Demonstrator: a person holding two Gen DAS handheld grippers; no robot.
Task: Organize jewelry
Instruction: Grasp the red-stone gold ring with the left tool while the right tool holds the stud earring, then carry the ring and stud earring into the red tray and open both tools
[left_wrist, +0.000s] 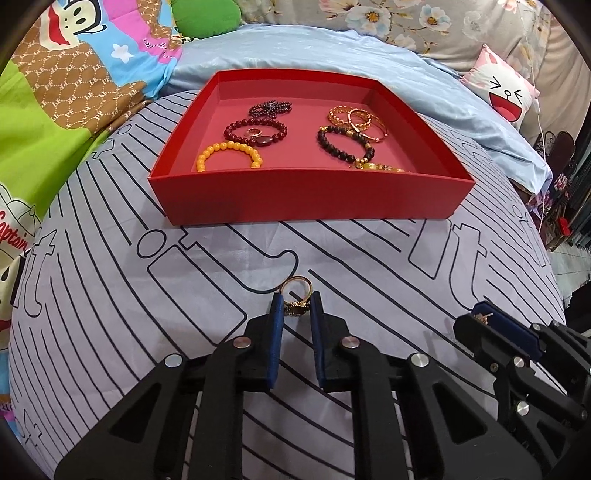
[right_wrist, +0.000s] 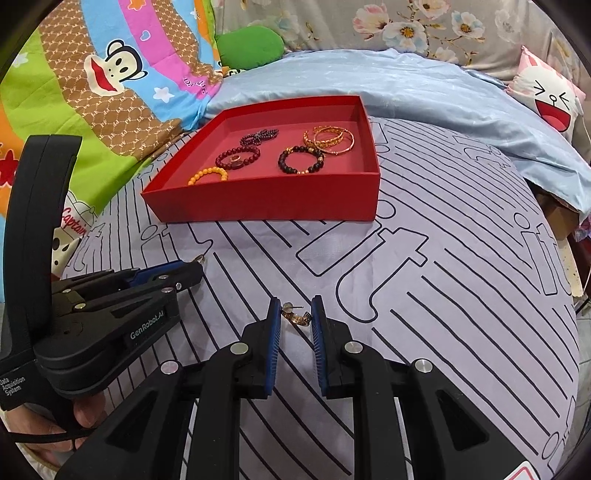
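Note:
A red box (left_wrist: 310, 195) stands on the striped bedsheet ahead of both grippers. Inside lie a yellow bead bracelet (left_wrist: 229, 153), a dark red bead bracelet (left_wrist: 255, 129), a dark bead bracelet (left_wrist: 343, 142) and gold bangles (left_wrist: 358, 120). My left gripper (left_wrist: 297, 301) is shut on a gold ring (left_wrist: 295, 290), low over the sheet and short of the box. The right wrist view shows that ring (right_wrist: 200, 259) at the left gripper's tips. My right gripper (right_wrist: 295, 312) is shut on a small gold earring (right_wrist: 293, 314). It sits beside the left gripper, on its right (left_wrist: 484, 317).
The red box (right_wrist: 266, 199) has a low front wall facing me. A light blue sheet (left_wrist: 332, 51) lies behind it, a cartoon blanket (left_wrist: 74, 74) to the left and a white face pillow (left_wrist: 506, 96) at the right. The bed's edge drops off at the far right. A hand (right_wrist: 85, 413) holds the left gripper.

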